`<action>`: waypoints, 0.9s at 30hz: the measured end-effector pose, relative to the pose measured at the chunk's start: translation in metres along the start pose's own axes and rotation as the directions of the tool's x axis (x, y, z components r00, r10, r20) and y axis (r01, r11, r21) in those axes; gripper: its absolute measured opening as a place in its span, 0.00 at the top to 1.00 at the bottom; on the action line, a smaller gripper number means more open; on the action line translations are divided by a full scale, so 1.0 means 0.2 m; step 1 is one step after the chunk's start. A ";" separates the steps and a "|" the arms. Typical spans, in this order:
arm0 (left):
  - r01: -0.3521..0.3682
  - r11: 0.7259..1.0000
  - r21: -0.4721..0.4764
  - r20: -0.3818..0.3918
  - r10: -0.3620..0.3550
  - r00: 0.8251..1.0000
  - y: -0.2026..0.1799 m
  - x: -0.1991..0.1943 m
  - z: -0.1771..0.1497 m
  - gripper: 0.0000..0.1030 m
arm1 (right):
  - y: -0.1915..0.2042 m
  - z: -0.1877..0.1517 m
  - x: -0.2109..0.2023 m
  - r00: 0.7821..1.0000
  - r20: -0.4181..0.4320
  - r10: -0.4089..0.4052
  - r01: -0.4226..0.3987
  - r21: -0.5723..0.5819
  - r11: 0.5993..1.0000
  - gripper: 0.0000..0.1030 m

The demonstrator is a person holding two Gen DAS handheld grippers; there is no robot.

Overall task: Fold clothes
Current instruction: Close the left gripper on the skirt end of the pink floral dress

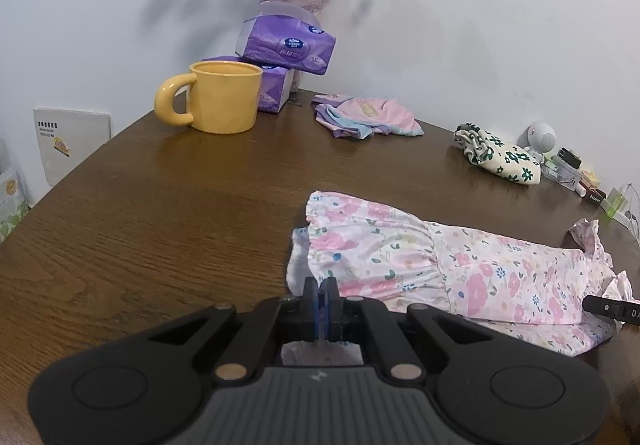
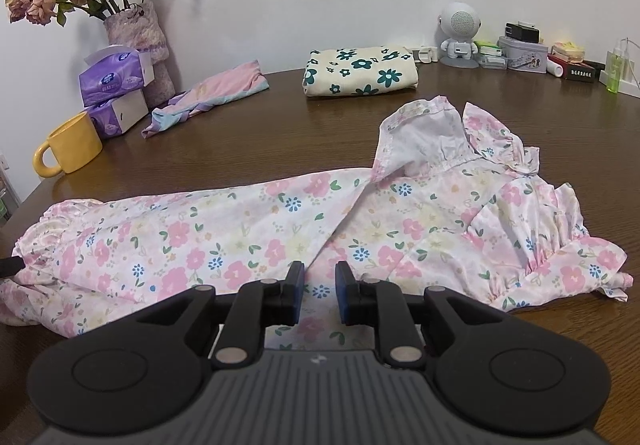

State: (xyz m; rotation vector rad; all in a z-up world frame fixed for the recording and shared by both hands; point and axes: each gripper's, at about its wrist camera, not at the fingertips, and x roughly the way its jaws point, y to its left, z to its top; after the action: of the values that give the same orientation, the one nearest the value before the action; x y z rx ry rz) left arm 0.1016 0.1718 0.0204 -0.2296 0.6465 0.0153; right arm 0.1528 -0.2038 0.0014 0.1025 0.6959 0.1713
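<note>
A: Two tools, why differing? The left tool (image 1: 322, 291) pinches the floral dress (image 2: 280, 229) hem, anchoring it.

B: The right tool (image 2: 320, 295), parted and empty, hovers mid-dress on the worktop (image 2: 280, 133).

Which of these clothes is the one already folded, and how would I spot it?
Look toward the far edge of the brown table, near the white wall. Left of the small white robot figurine lies a cream garment with dark green flowers, folded into a neat rectangle. The pink floral dress lies spread out in front, and the pink and purple garment is rumpled.
</note>
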 end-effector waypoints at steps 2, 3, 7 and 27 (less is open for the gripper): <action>0.005 1.000 0.004 0.015 -0.005 1.000 0.00 -0.02 0.00 0.99 | 0.00 0.00 0.00 1.000 0.000 0.000 0.000 0.001 1.000 0.83; 0.009 1.000 0.006 0.021 -0.009 1.000 -0.01 -0.02 0.00 0.99 | 0.00 0.00 0.00 1.000 0.000 -0.001 0.001 0.000 1.000 0.83; 0.005 1.000 0.026 0.001 -0.005 1.000 -0.02 -0.01 -0.01 0.99 | 0.01 0.00 0.00 1.000 0.001 -0.003 0.003 -0.007 1.000 0.83; 0.019 1.000 -0.011 -0.042 -0.019 0.999 -0.01 0.02 0.02 0.91 | 0.00 0.01 -0.04 0.999 0.033 0.032 -0.032 0.002 0.999 0.80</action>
State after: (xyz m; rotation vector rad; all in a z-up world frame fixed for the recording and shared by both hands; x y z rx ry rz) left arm 0.1072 0.1707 0.0203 -0.2465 0.6858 -0.0046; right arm 0.1482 -0.2049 0.0072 0.1188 0.6623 0.1994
